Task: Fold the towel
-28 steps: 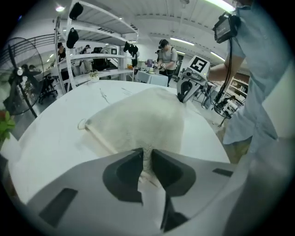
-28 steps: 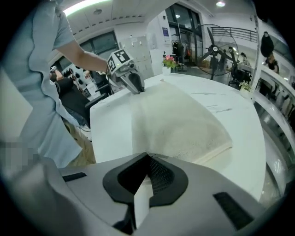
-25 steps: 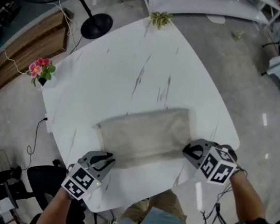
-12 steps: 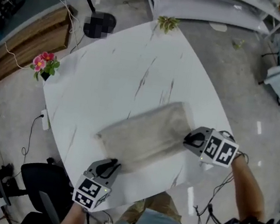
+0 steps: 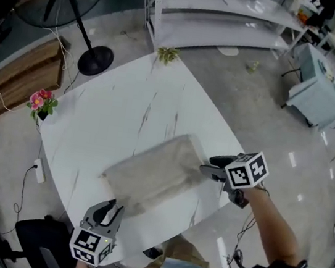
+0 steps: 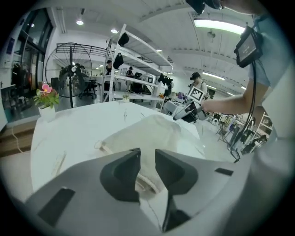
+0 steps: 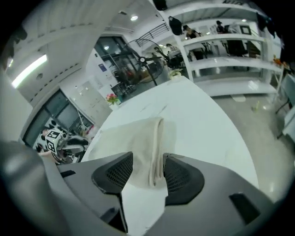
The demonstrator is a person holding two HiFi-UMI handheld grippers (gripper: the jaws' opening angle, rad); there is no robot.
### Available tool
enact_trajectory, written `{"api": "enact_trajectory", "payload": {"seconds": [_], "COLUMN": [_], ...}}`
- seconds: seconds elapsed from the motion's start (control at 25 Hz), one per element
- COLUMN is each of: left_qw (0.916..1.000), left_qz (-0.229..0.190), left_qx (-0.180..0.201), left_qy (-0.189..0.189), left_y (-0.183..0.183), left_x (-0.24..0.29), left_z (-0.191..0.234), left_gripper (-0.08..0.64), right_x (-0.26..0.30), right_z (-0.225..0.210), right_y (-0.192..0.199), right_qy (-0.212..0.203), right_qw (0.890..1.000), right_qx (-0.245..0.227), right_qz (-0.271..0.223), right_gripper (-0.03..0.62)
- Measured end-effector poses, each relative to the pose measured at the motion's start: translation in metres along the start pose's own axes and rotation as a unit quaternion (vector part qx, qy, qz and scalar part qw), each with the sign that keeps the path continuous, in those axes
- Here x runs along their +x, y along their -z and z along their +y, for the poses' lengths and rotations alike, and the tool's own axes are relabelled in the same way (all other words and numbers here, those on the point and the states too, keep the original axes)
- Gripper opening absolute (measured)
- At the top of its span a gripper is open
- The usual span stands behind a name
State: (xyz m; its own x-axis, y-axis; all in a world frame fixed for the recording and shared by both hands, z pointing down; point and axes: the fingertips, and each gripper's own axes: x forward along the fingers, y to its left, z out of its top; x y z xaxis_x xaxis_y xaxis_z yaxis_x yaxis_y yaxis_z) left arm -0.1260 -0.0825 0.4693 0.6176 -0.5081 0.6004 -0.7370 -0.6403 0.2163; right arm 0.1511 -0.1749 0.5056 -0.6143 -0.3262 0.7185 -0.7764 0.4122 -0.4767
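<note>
No readable text, brand or number anywhere; only black-and-white square code markers, no letters, on the white cube (image 5: pixel 91 247) of the left gripper (image 5: pixel 109 209) and the white cube (image 5: pixel 247 170) of the right gripper (image 5: pixel 206 166)

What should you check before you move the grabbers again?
1. Towel flat on the table: ok.
2. Right gripper not pinching: ok; jaws have just been opening, the towel's fold sits loose between them.
3. Left gripper not pinching: ok; jaws have just been opening, the towel's hem shows between them, loose.
4. Towel edges lined up: cannot tell.
5. Flower pot clear of the towel: ok.
</note>
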Motion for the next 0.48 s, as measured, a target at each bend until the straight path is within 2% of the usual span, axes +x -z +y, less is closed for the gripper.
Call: {"api": "enact_trajectory", "payload": {"seconds": [0.12,0.24,0.4,0.48], "left_qw": [0.9999,0.9999,0.9997,0.9996], "left_qz": [-0.006,-0.001,-0.009,-0.013], "left_qx": [0.000,0.004,0.001,-0.005], "left_qy": [-0.009,-0.016,-0.020,-0.026], "left_y": [0.002,0.005,0.008,0.010], "left_x": [-0.009,-0.015,-0.025,-0.030], "left_z": [-0.002,-0.007,-0.016,-0.018], "left_gripper": [0.103,0.103,0.103,0.103], "right_x": [0.005,0.010,0.016,0.018], "right_z": [-0.008,-0.009,0.004,-0.004], "right_y": [0.032,0.043,0.040,0.037], "right_qy": [0.002,-0.014,-0.057,-0.050], "right_qw": [0.998,0.992,0.969,0.956], "right_qx": [0.051,0.118,0.241,0.286], "right_qz": [0.029,0.034,-0.002,-0.043], "right_gripper": [0.236,0.241,0.239,0.197]}}
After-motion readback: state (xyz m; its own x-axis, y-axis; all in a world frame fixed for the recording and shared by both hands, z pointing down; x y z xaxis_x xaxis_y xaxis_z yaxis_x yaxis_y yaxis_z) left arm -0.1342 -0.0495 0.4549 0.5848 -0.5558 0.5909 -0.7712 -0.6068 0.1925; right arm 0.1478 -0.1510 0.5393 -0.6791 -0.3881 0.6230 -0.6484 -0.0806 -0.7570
